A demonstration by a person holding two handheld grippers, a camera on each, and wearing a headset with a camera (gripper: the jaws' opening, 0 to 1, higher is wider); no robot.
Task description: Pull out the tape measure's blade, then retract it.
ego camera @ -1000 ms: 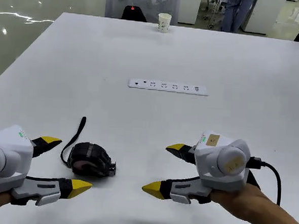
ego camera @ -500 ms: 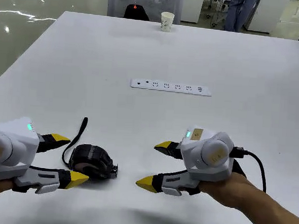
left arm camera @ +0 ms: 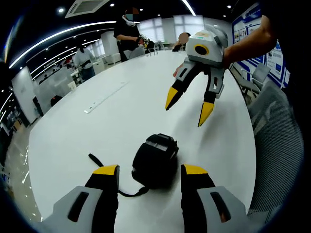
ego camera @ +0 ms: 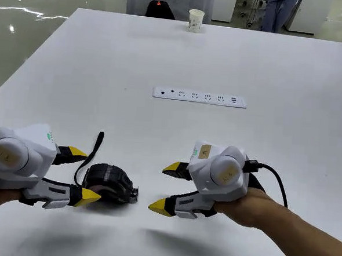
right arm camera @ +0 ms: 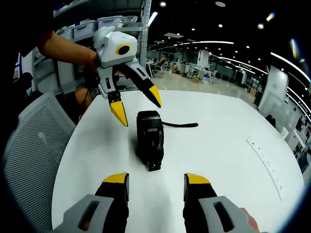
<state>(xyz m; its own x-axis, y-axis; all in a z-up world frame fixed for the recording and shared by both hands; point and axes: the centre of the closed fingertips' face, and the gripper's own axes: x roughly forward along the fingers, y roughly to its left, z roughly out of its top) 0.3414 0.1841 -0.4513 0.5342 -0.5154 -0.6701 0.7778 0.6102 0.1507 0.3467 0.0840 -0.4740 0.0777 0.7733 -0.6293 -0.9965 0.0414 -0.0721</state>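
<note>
- Tape measure [ego camera: 106,182], black, lies on the white surface [ego camera: 164,52] near its near edge, toward the left corner.
- We hold the left tongs [ego camera: 81,174] apart, a tip on either side of the case; we cannot tell whether they touch it.
- Our right tongs [ego camera: 164,187] are also apart, just beside the case and facing it.
- We see a power strip [ego camera: 199,96] mid-surface and a paper cup [ego camera: 195,20] at the far edge.
</note>
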